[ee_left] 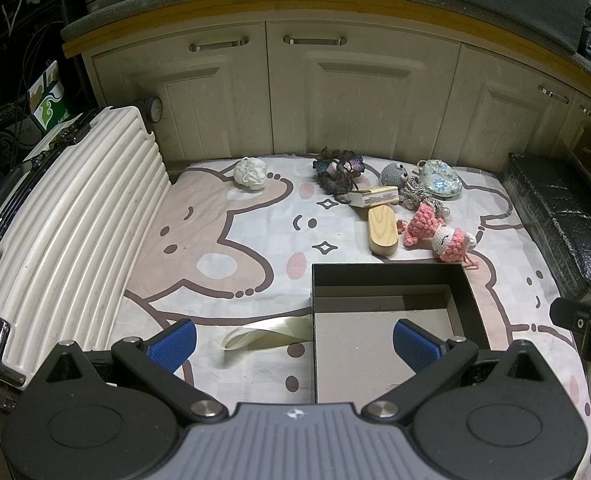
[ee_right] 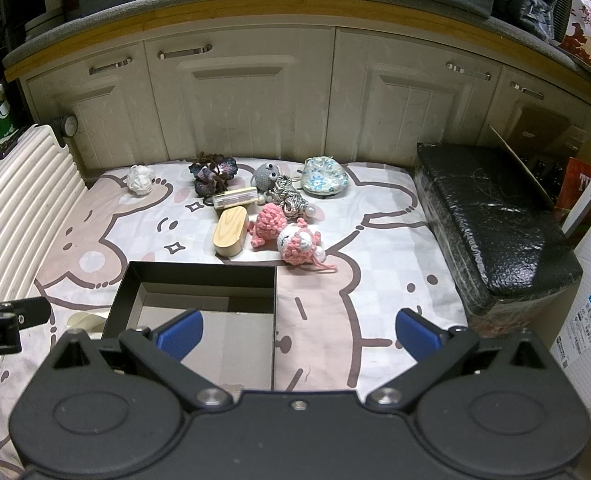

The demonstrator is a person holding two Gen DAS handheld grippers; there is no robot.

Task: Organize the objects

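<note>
Nine small items are lying loose on the cloth (ee_left: 255, 240), far of the box (ee_left: 391, 276): white ball (ee_left: 250, 174) far left, the rest bunched right, block (ee_left: 382, 230) and pink dolls (ee_left: 439, 232) nearest. I am judging the box, sitting near and empty, as their destination. I am holding left gripper (ee_left: 293, 344) and right gripper (ee_right: 299, 334) over its near end, fingers spread apart, carrying nothing.

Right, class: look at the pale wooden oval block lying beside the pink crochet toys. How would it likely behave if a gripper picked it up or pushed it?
The wooden block looks rigid, so it probably won't deform when squeezed. Its smooth sides and rounded ends might slip between the pads. It lies flat on the printed cloth, so a push would likely slide it, perhaps bunching the fabric, rather than roll it.
</note>
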